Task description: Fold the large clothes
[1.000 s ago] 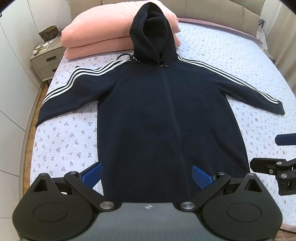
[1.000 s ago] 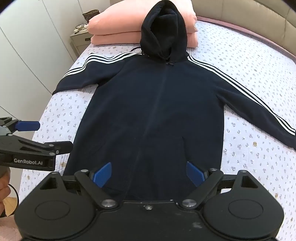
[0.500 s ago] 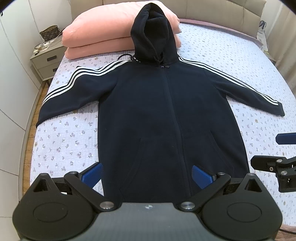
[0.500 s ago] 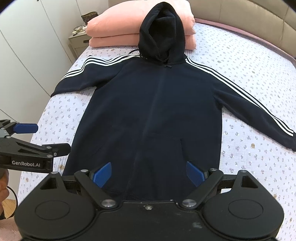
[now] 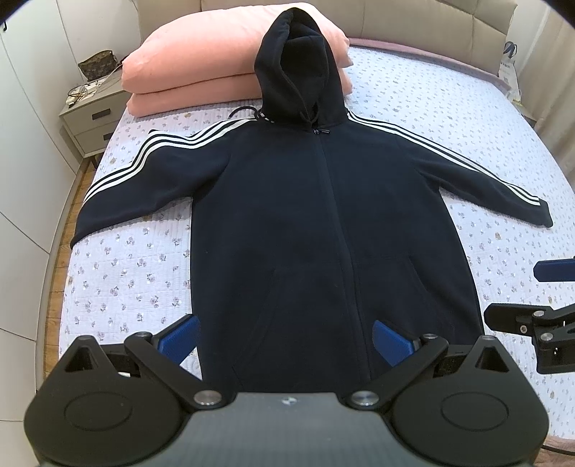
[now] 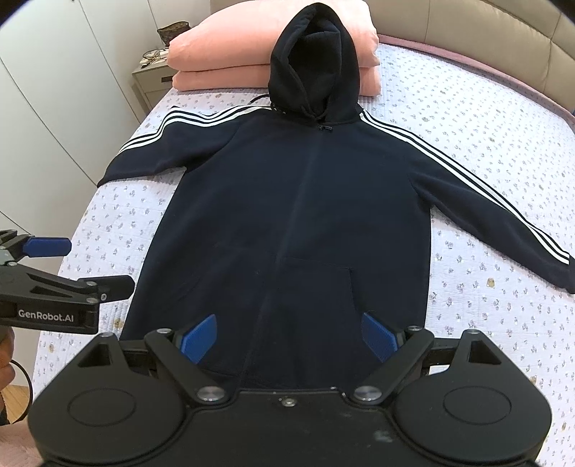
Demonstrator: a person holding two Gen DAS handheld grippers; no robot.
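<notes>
Bedroom setup here: a bed with a pale lilac quilted bedspread printed with tiny flowers [image 5: 136, 273], a padded beige headboard [image 5: 431, 25] at the far end, and a small grey two-drawer nightstand [image 5: 90, 125] off to the left with a brown patterned pouch [image 5: 99, 64] sitting on top. Two salmon-pink pillows [image 5: 194, 75] are stacked against the headboard.

The big navy zip-up hoodie with three white stripes down each sleeve [image 5: 316, 230] is laid flat, front up, right in the middle of the bed. Both sleeves are spread out to the sides, zipper closed, and the hood [image 5: 298, 68] is propped up against the pillows. The hem sits at the near edge, closest to the cameras.

The left gripper [image 5: 284, 336] hangs over the hem with its blue-padded fingers [image 5: 179, 336] spread wide, nothing between them. Same deal with the right gripper [image 6: 287, 336]: blue pads [image 6: 377, 336] wide apart over the lower hem near the front pocket, holding nothing. Can't tell if either one actually touches the fabric.
</notes>
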